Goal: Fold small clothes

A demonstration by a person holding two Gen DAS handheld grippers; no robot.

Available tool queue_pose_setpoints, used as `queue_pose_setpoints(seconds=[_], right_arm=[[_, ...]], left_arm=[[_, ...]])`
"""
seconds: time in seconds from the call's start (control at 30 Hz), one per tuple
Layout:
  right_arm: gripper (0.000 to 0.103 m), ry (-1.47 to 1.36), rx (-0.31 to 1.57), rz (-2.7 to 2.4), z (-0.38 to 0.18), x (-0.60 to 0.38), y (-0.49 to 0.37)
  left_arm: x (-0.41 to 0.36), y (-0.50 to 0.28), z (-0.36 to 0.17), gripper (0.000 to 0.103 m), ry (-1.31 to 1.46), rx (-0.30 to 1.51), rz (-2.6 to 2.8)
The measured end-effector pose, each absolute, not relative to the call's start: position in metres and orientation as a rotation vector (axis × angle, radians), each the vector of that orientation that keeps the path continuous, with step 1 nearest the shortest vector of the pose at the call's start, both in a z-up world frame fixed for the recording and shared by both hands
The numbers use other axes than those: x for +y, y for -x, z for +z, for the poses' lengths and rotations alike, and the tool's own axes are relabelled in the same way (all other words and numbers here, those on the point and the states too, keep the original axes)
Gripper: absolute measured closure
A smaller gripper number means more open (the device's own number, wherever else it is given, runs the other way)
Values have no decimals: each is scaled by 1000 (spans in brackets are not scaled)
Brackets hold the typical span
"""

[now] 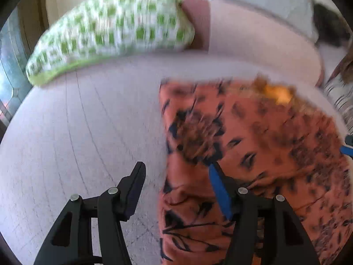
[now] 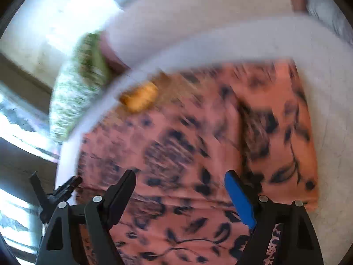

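Orange floral garment (image 1: 253,145) lying flat in a neat rectangular shape on the pale sofa seat (image 1: 77,132), edges squared, apparently already folded at least once. Left gripper (image 1: 176,172) and right gripper (image 2: 179,182) both spread open above it, gripping nothing. Judged mostly complete; possibly one further fold or stowing remaining.

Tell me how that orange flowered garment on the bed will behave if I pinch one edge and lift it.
The orange garment will likely droop: it lies flat with soft creases and rolled edges, so it looks thin and floppy. It probably weighs little. Its folded layers may slide apart, since nothing pins them; both the left gripper and right gripper stand open above it.
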State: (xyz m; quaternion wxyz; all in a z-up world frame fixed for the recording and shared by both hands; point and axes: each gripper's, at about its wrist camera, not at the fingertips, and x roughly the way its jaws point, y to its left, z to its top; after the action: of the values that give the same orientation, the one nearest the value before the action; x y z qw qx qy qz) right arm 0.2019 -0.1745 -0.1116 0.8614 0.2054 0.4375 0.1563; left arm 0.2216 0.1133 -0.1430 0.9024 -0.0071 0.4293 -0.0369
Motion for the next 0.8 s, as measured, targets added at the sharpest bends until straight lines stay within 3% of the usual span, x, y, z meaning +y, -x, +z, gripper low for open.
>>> queue_pose_setpoints(seconds=[0.1,0.23,0.3,0.57,0.8], right_arm=[[18,-462,911,418,-104,-171,-221],[19,-539,982,276,-149,-190,-264],[19,-567,907,245,-132,-190,-255],[19,-494,816,220,-94,-198,-126],[18,-441,829,131,-122,-227,-4]], left_arm=[[104,-220,-132,41,-7,837,-138],[104,-233,-152,41,26,969,-84],[113,-216,-141,41,91,934,-92],[150,-105,-107,30,245,872,-75],[159,-19,-118,30,261,902,-73]])
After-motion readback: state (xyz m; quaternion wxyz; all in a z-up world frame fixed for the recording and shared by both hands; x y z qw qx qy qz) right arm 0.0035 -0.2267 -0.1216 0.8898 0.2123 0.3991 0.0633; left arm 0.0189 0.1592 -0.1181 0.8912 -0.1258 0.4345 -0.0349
